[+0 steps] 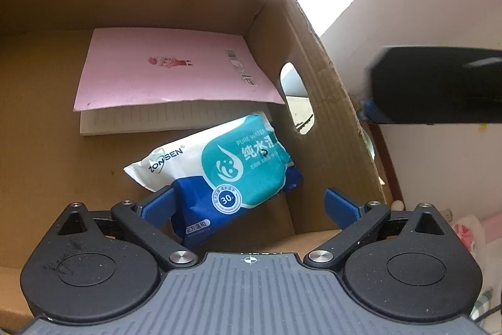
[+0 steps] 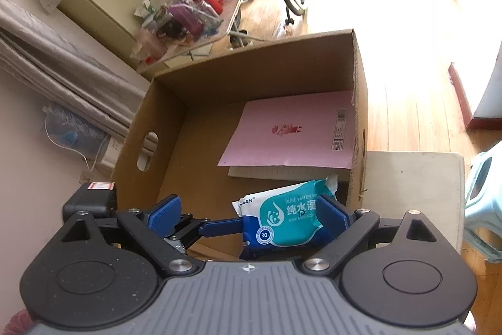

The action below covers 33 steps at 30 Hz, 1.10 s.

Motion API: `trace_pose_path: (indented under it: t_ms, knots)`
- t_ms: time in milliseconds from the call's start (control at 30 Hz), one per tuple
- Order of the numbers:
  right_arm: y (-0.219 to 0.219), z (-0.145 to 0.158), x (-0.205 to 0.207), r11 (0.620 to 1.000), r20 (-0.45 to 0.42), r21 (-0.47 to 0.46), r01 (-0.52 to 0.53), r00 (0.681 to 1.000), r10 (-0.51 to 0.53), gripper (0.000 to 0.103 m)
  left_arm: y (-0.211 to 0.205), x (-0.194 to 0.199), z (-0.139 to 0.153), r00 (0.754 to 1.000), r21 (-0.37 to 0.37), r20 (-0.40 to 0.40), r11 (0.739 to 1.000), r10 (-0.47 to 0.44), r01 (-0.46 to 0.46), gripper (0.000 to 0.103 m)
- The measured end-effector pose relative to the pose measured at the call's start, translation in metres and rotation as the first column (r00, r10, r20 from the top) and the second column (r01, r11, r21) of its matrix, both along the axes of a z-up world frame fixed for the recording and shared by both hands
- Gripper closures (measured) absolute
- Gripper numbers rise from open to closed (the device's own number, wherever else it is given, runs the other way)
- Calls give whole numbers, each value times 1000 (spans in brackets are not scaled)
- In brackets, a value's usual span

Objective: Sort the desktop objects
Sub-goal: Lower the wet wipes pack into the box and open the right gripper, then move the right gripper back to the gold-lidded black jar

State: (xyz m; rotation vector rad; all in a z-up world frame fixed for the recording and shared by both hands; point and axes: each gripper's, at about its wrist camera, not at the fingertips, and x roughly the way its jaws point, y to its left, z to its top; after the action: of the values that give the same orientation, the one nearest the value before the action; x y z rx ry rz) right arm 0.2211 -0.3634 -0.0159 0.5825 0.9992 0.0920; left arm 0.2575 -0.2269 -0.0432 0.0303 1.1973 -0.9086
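- left gripper (image 1: pixel 251 203) fingers spread wide; the wipes (image 1: pixel 219 175) lie loose between them, against the left finger (image 1: pixel 158 204), in the box (image 1: pixel 47 115).
- notebook (image 1: pixel 163 68) lies beyond the wipes.
- right gripper (image 2: pixel 251 214) fingers wide, holding nothing, above the box.

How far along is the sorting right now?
Done: the pink notebook lies flat in the box. In hand: nothing gripped. The wipes pack is inside the box between the open left gripper fingers, apparently just let go. The right gripper is open above the box. What's left outside the box isn't in view.
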Motion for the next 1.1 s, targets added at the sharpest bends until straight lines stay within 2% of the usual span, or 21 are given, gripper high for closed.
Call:
trace_pose_path:
  t_ms: [300,567,700,867,967,1100]
  knots:
    - [-13,4,-11,999,30,36,25,999,-26,8,-12,9,1,998,13,55,1000,5,-5,3]
    - [-22,-2,-17,997,27,66,42,999,-44,8,-26,2,-3,993,53,108,998,-52,46,2]
    - [-24,-1,-20,996,28,74,52,998,-54,8,-23,-1,-3,993,52,105,997,-58,53,2]
    - [-24,4,-31,994,48,88,60,997,-64,8,-11,1,6,995,-4,95,1000,-3,4,3]
    - [-22,12,-42,994,83,92,61,994,-69,8,5,-3,23,992,-64,114,997,53,-46,3]
    - [-17,27,-63,993,156,101,56,985,-72,7,42,-20,54,975,-165,160,978,152,-125,2]
